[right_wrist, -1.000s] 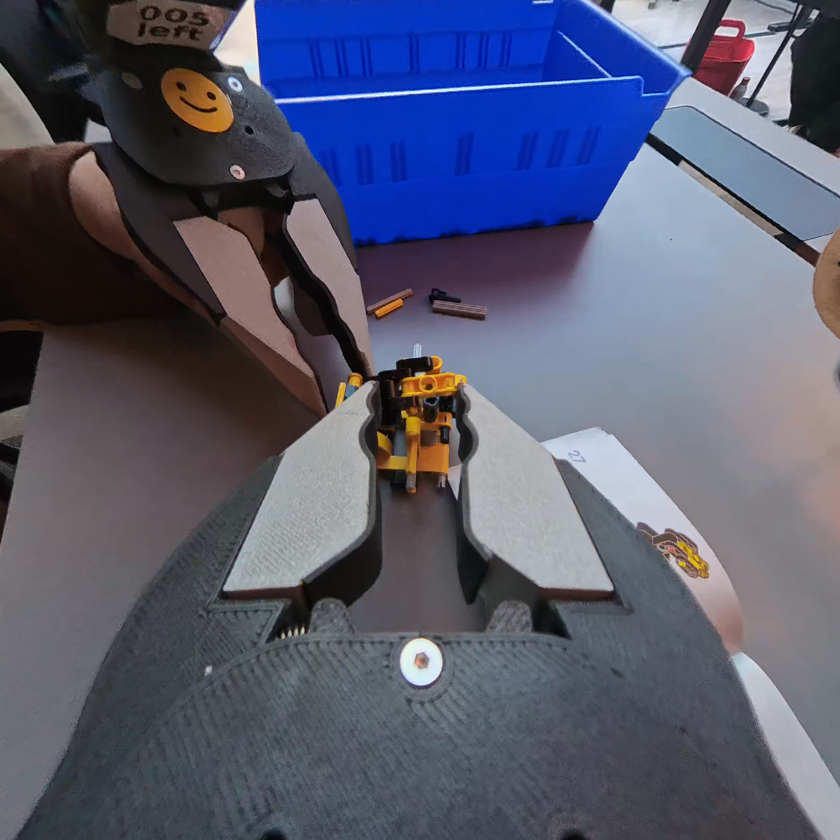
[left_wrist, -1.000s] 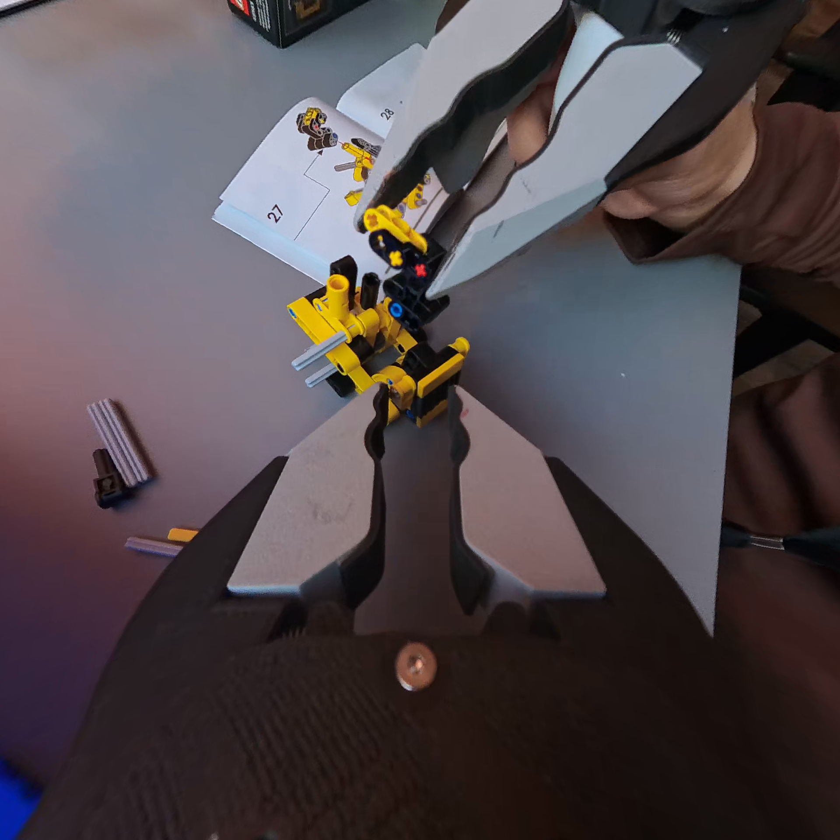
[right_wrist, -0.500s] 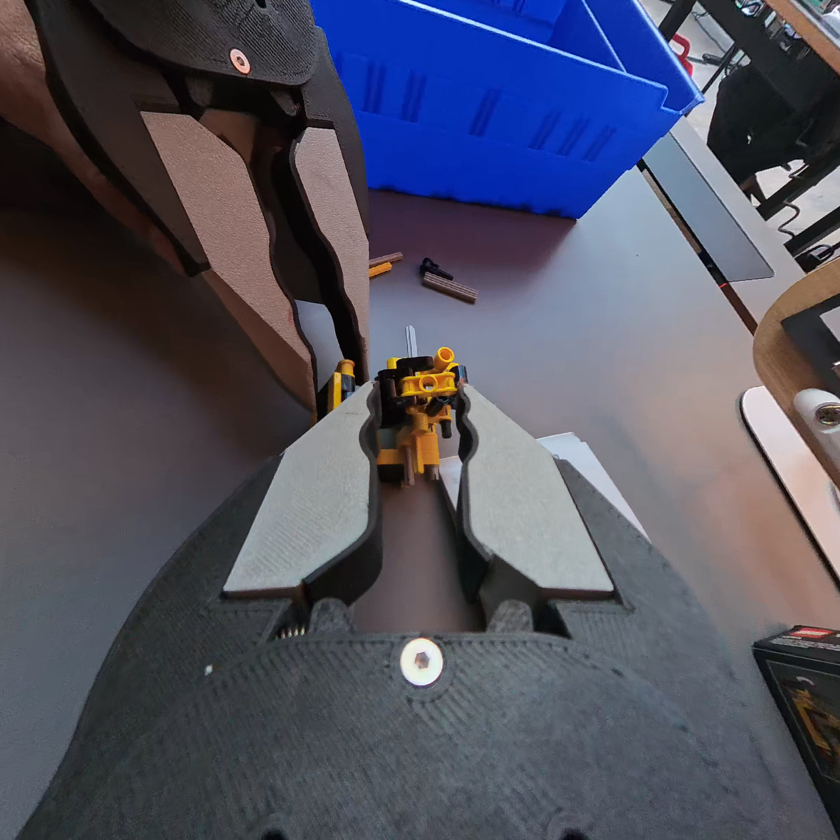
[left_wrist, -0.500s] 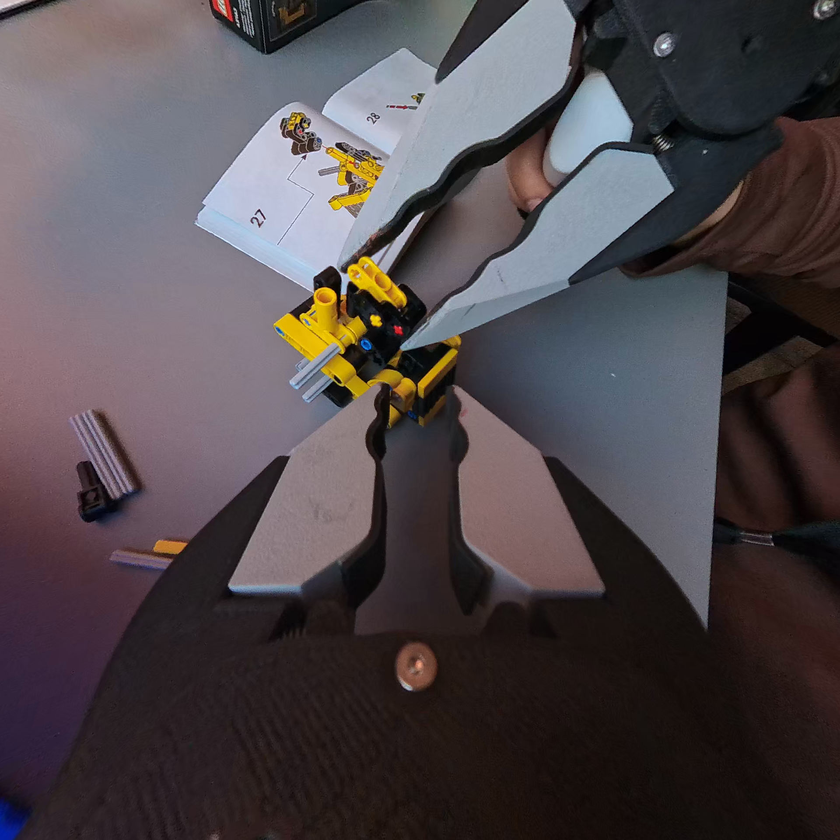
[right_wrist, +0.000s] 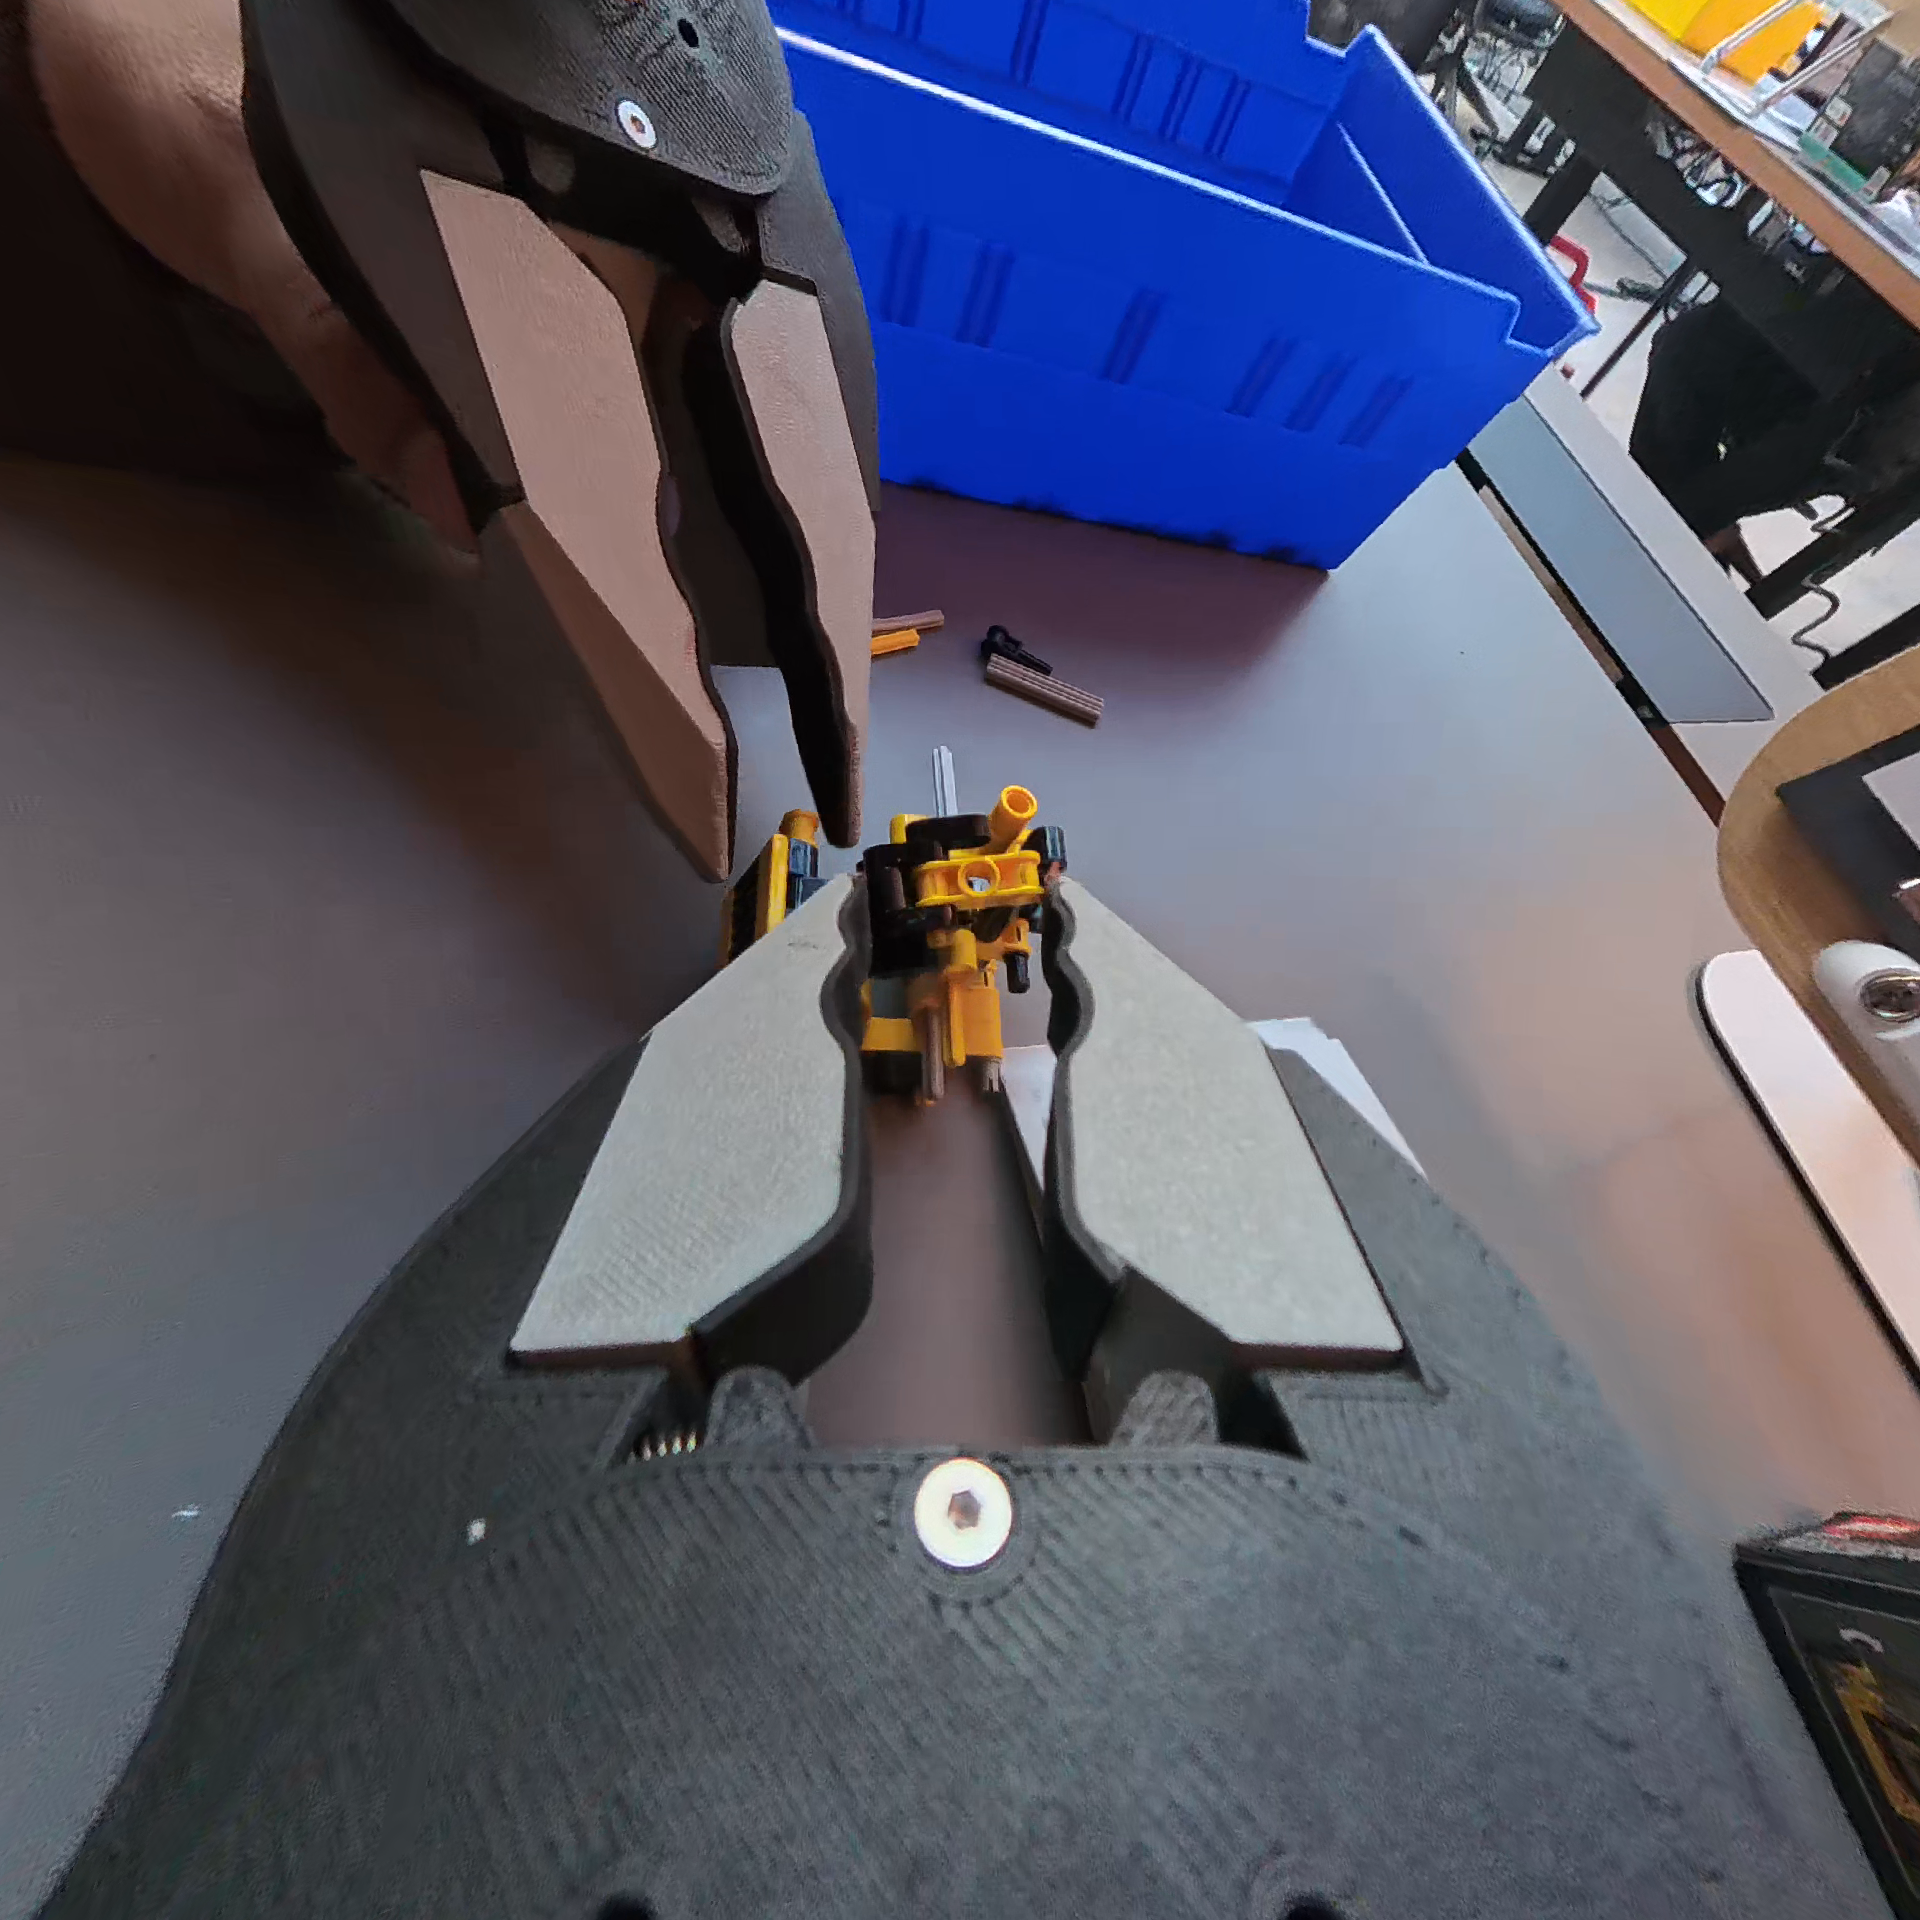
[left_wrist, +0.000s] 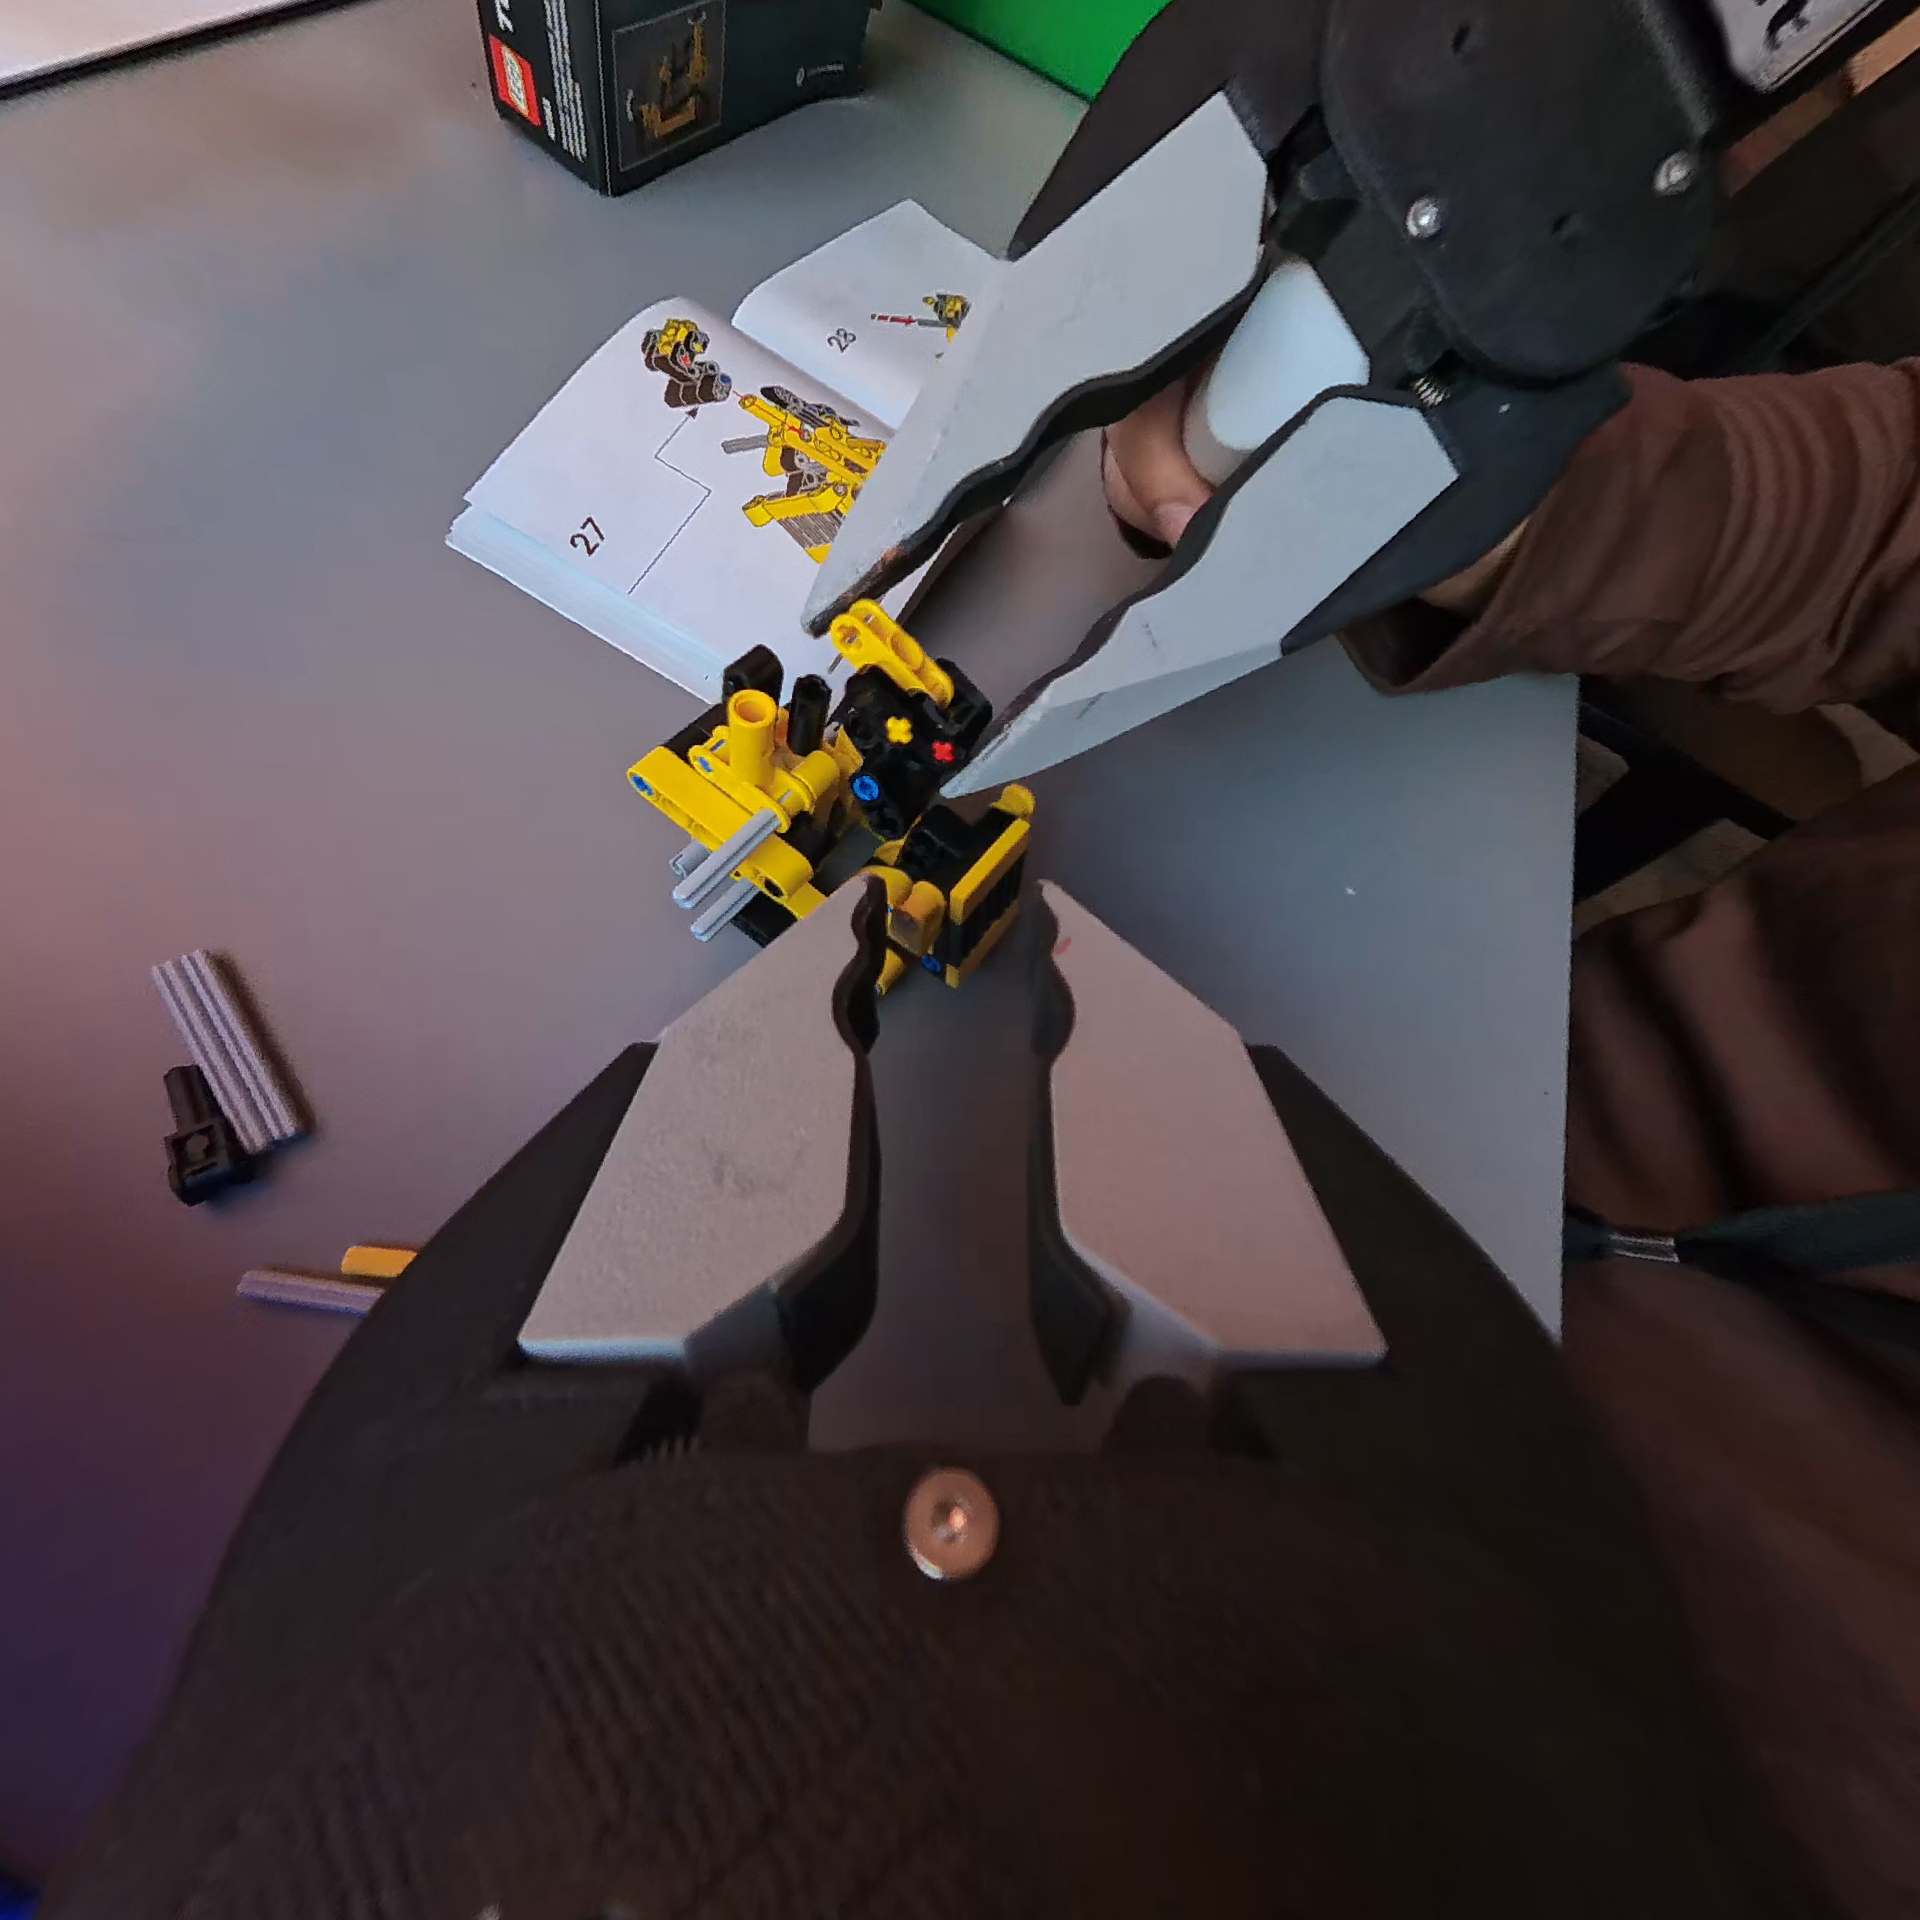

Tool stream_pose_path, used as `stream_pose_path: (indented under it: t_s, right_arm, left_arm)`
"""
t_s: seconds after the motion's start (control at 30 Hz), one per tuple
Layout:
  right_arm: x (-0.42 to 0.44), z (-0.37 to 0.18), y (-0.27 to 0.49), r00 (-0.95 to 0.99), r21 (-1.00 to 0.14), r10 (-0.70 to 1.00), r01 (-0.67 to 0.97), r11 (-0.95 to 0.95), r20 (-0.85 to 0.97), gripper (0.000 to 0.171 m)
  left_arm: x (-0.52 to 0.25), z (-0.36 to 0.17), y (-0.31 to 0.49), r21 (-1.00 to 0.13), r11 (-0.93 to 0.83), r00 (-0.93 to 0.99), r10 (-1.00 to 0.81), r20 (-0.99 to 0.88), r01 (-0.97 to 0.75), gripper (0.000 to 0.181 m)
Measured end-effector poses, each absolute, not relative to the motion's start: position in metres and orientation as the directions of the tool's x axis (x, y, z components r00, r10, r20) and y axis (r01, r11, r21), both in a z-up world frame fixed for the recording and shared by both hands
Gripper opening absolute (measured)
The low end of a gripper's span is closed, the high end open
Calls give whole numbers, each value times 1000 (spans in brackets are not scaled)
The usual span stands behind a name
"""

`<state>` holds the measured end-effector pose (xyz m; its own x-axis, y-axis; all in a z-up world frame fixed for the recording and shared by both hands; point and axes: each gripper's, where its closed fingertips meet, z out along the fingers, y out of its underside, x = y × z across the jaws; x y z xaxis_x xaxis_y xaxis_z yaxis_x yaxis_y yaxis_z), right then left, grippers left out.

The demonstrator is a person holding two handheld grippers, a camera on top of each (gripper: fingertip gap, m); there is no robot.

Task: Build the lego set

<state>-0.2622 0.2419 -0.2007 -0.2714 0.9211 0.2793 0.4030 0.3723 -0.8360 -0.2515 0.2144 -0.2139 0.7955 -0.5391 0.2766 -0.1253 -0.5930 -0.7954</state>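
A yellow and black lego model (left_wrist: 748, 790) stands on the grey table by the open booklet. My left gripper (left_wrist: 951, 904) is shut on the model's yellow-and-black striped end (left_wrist: 982, 894) and holds it on the table. It also shows in the right wrist view (right_wrist: 779, 842), coming down from the upper left. My right gripper (right_wrist: 956, 894) is shut on a black and yellow sub-assembly (right_wrist: 966, 883). In the left wrist view it (left_wrist: 888, 707) comes in from the upper right, and the sub-assembly (left_wrist: 904, 727) sits on top of the model.
The instruction booklet (left_wrist: 644, 468) lies open behind the model, with a black set box (left_wrist: 665, 94) beyond it. Grey axles (left_wrist: 229, 1049), a black connector (left_wrist: 197, 1143) and a grey and a yellow pin (left_wrist: 312, 1288) lie to the left. A blue bin (right_wrist: 1143, 291) stands farther off. The table edge (left_wrist: 1558, 1039) is close on the right. My two grippers' fingertips are within a few centimetres of each other. Between my left fingertips and the yellow pin (left_wrist: 312, 1288) there is roughly 11 centimetres. It is also in sight in the right wrist view (right_wrist: 914, 616).
My right gripper has brought the sub-assembly down from above the model onto its top. My left gripper has kept its hold on the model's end.
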Motion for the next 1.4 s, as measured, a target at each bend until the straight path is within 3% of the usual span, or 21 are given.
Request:
stream_pose_path:
  t_s: [0.2, 0.33, 0.43, 0.7, 1.17, 1.4]
  right_arm:
    - [-255, -172, 229, -347, -910, 899, 218, 353, 266, 30]
    - [-236, -138, 223, -368, -945, 880, 14, 327, 299, 29]
    - [-227, -130, 212, -424, -945, 852, -34, 325, 308, 29]
    - [-227, -138, 194, -476, -914, 793, -64, 401, 381, 29]
    - [-221, -138, 186, -411, -791, 705, -71, 608, 579, 32]
    - [-220, -144, 195, -376, -771, 712, -11, 637, 594, 30]
  left_arm:
    - [-256, -202, 216, -814, -578, 785, -528, 325, -52, 24]
    - [-240, -182, 208, -839, -544, 693, -602, 397, 8, 25]
    - [-228, -169, 201, -859, -512, 629, -658, 414, 30, 26]
    - [-208, -151, 189, -866, -493, 504, -727, 466, 90, 28]
    - [-208, -155, 185, -837, -535, 433, -733, 525, 111, 5]
    - [-214, -143, 184, -865, -480, 403, -769, 496, 147, 5]
